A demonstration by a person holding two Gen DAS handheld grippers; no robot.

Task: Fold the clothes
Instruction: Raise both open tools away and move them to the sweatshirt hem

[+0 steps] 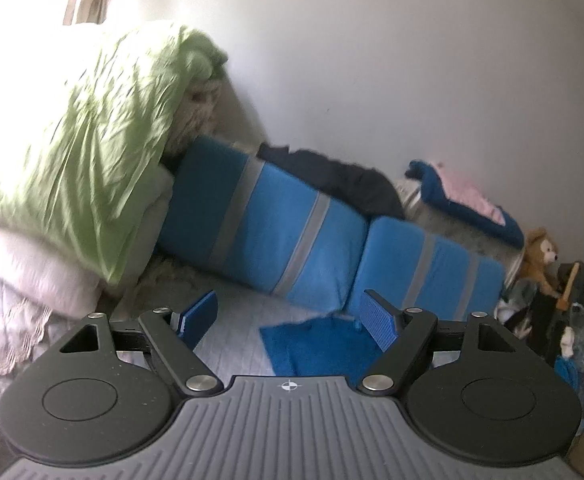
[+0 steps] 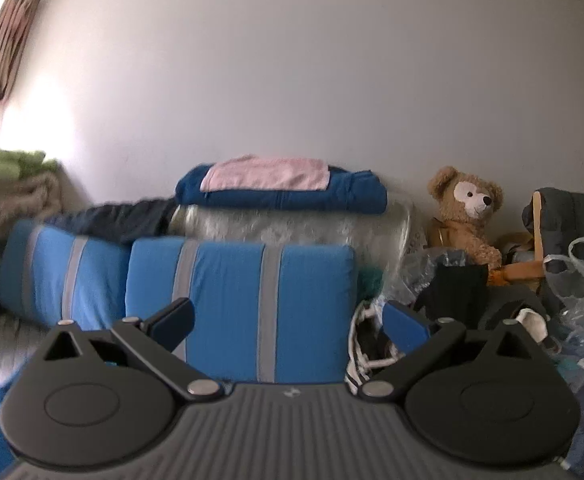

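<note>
Meanwhile, on a bed, both grippers hang spread wide and hold nothing. Below the left gripper lies a blue cloth, flat on the quilt, its shape mostly hidden by the tool. The right gripper faces striped cushions; behind them sits a folded stack, pink on blue. Whether the blue cloth awaits folding or is finished cannot be judged; any next grasp would need an edge or corner.
</note>
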